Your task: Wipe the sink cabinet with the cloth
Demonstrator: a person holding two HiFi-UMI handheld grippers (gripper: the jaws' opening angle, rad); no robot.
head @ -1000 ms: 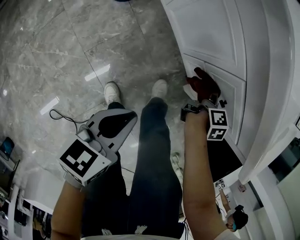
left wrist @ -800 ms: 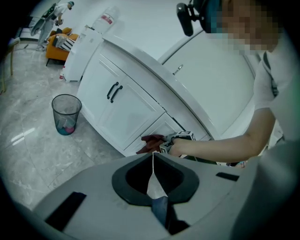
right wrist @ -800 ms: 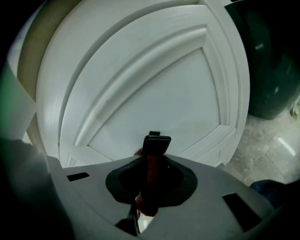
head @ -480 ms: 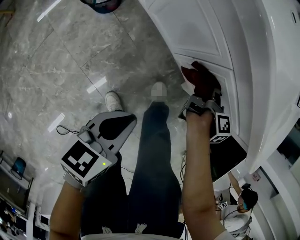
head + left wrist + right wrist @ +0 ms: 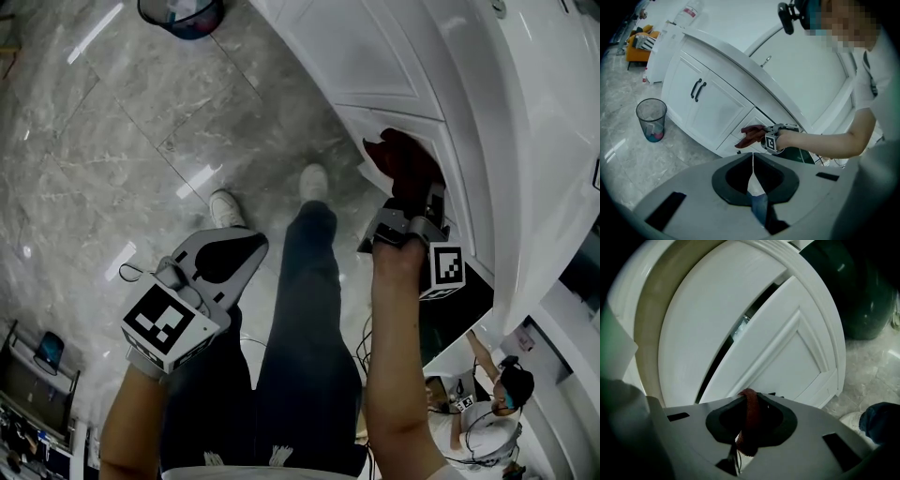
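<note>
Against cabinet door [image 5: 787, 362] panel, right gripper [image 5: 750, 401] pinched red cloth [image 5: 398, 164]; left gripper [image 5: 752, 157] pressed together, empty. Risk: hard rubbing could tug cloth free.

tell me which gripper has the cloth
The right gripper, shut on the dark red cloth at the white cabinet door; the left gripper is shut on nothing, away from it.

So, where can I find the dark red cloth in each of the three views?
Head view: the cloth is upper right, against the white cabinet front.
Left gripper view: centre, in the distance, on the same cabinet front.
Right gripper view: bottom centre, clamped in the right gripper.
Shared landmark: the panelled white cabinet front.
</note>
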